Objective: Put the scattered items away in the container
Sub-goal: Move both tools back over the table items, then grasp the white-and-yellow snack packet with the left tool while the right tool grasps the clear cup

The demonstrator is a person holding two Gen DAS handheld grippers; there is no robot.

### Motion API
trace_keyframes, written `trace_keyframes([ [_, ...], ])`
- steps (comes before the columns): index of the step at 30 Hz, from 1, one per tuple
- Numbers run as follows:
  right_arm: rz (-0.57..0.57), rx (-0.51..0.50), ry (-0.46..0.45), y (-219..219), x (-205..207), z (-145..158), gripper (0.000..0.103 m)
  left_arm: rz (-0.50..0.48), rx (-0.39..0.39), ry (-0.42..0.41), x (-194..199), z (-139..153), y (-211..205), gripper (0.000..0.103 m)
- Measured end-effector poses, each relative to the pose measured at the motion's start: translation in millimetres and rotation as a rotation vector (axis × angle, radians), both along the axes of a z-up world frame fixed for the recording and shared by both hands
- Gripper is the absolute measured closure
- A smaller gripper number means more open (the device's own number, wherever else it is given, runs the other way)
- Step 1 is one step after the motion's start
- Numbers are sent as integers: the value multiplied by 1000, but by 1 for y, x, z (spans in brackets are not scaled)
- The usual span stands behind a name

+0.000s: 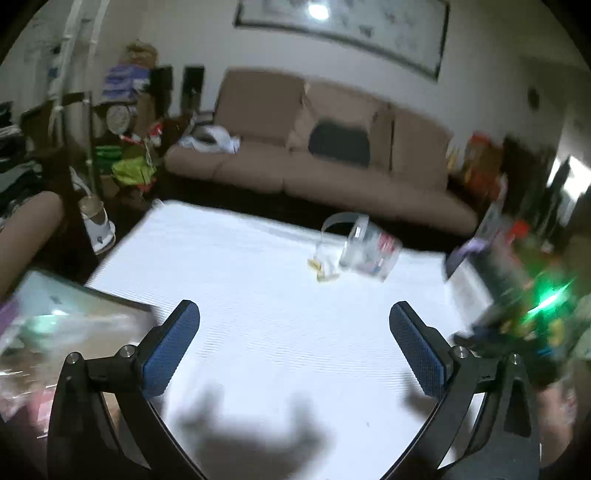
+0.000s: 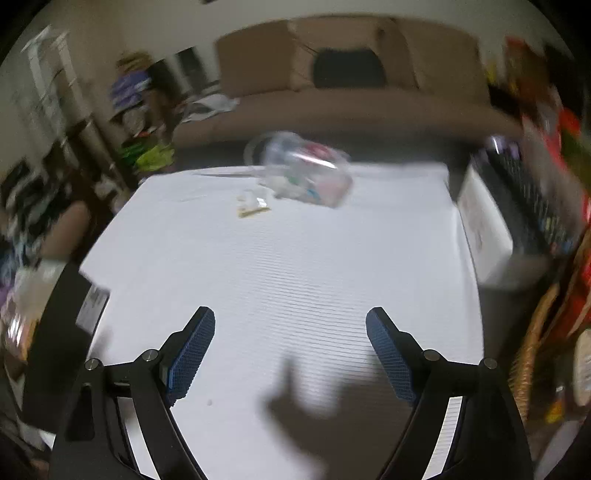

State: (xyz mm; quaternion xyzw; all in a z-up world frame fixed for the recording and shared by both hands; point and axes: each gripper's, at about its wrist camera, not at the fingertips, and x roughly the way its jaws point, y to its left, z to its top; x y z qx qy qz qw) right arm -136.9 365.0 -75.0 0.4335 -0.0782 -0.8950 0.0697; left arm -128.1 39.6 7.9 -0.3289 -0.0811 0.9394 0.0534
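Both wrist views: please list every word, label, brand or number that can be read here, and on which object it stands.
None can be read.
clear container: coloured patches show through it, blurred, no letters.
white box at the table's right edge: a faint mark on its side, too blurred.
framed picture on the wall: too blurred.
small packets beside the container: too small.

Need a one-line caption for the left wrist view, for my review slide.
Left gripper, jaws open and empty, over a white table; clear container on its side beside small scattered items.
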Motion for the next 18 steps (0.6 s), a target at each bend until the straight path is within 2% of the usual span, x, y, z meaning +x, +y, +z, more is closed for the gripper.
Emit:
trace_keyframes([
  [2,-12,-22,-16,13,-13,-5,16,17,-14,-50,-43,-38,22,0],
  [4,-7,-36,18,23,-23,-4,16,76,-64,-127,-92,-72,43,0],
  [5,-4,-32,17,26,-29,-6,16,97,-61,-135,-116,-85,56,1],
  [7,-36,8,0,32,-43,-15,16,95,-7,-110,-150,-103,76,0],
  [8,-55,26,-5,32,-49,-21,16,90,22,-115,-172,-115,89,0],
  [9,-68,32,-7,33,-54,-27,16,95,18,-137,-192,-127,98,0],
  [10,-69,24,-8,35,-57,-32,16,112,-19,-175,-209,-139,104,0],
  [11,-61,8,-11,38,-59,-39,16,150,-106,-220,-229,-154,117,1],
  [12,-48,2,-17,40,-62,-44,16,154,-144,-228,-240,-163,122,1],
  [14,-9,18,-45,45,-64,-58,16,136,-158,-243,-261,-178,134,1],
  [16,-24,51,-64,51,-67,-67,16,136,-145,-252,-276,-186,138,1],
  [18,-65,27,-73,63,-70,-76,16,130,-102,-277,-295,-193,137,2],
])
